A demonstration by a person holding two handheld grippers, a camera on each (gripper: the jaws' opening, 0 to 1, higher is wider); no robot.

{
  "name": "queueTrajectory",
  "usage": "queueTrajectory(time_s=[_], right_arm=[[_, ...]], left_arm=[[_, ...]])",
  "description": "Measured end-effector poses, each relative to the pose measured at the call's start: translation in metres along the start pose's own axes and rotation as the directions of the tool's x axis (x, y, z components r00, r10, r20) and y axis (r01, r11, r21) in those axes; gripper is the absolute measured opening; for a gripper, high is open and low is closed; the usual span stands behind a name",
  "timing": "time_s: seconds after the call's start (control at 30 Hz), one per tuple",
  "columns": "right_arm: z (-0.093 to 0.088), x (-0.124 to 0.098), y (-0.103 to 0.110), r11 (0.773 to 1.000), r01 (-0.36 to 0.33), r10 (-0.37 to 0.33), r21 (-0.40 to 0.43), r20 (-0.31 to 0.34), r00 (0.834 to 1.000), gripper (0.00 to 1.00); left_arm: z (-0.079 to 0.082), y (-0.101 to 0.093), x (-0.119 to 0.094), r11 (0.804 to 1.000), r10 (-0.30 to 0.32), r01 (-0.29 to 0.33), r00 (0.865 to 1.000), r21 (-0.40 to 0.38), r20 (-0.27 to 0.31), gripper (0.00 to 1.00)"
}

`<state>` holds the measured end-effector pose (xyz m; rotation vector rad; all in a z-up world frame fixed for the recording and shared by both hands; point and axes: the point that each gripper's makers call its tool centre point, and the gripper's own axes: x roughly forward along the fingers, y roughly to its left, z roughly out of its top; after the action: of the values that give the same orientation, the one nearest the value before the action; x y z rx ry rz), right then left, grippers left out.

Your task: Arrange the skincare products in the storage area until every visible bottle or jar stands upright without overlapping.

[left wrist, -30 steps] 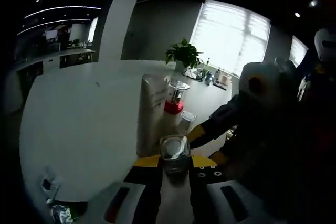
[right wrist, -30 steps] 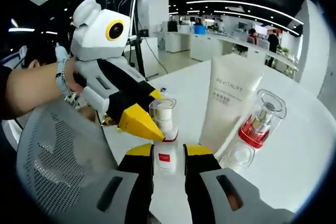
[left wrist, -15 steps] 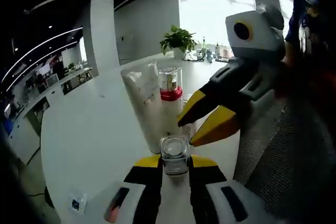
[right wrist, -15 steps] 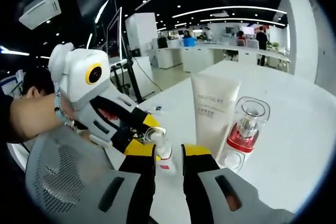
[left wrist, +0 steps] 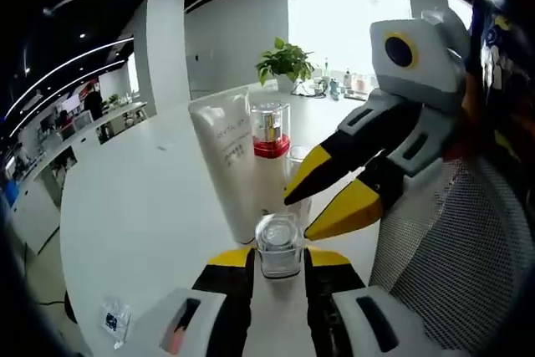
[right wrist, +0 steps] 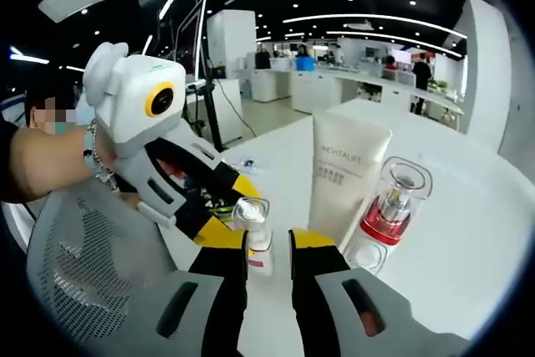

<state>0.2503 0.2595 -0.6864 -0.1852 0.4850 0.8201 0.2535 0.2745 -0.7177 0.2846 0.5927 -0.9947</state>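
Left gripper view: since half a second ago the view has settled; the left gripper (left wrist: 277, 263) still pinches the small bottle (left wrist: 277, 244) upright on the tabletop (left wrist: 142, 206). Tube (left wrist: 227, 160) and red bottle (left wrist: 269, 152) stand just behind, a jar (left wrist: 298, 156) beside them. The right gripper's (left wrist: 322, 198) spread jaws crowd in.

Right gripper view: right gripper (right wrist: 267, 261) now straddles the bottle (right wrist: 255, 232) without closing; it looks placed. The left gripper (right wrist: 219, 211) blocks withdrawal leftward.

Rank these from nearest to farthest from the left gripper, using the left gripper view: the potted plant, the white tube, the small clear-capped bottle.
1. Small clear-capped bottle, between the left gripper jaws.
2. White tube, standing just behind, slightly left.
3. Potted plant, far across the table by the window.
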Motion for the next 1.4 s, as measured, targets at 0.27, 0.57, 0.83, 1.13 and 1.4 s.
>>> queueTrajectory(time_s=[0.27, 0.57, 0.83, 1.13, 1.4], right_arm=[[0.007, -0.012, -0.007, 0.997, 0.007, -0.006, -0.08, 0.01, 1.0, 0.2], [-0.028, -0.027, 0.022, 0.953, -0.271, 0.245, -0.138, -0.181, 0.953, 0.18], [-0.074, -0.02, -0.011, 0.99, -0.133, 0.11, -0.041, -0.354, 0.929, 0.16], [-0.082, -0.022, -0.041, 0.997, -0.01, -0.022, -0.082, -0.382, 0.924, 0.11], [-0.082, -0.023, -0.053, 0.996, 0.051, -0.077, -0.08, -0.381, 0.921, 0.11]], left_arm=[[-0.019, -0.002, -0.005, 0.999, -0.032, 0.029, 0.996, -0.038, -0.084, 0.33], [-0.039, -0.001, -0.006, 0.999, -0.023, 0.019, 0.983, -0.026, -0.183, 0.2], [-0.045, 0.002, 0.0, 1.0, -0.005, -0.002, 0.977, -0.031, -0.213, 0.09], [-0.041, 0.008, 0.006, 0.998, 0.05, -0.056, 0.978, -0.022, -0.203, 0.07], [-0.034, 0.017, 0.012, 0.993, 0.105, -0.112, 0.98, -0.034, -0.169, 0.07]])
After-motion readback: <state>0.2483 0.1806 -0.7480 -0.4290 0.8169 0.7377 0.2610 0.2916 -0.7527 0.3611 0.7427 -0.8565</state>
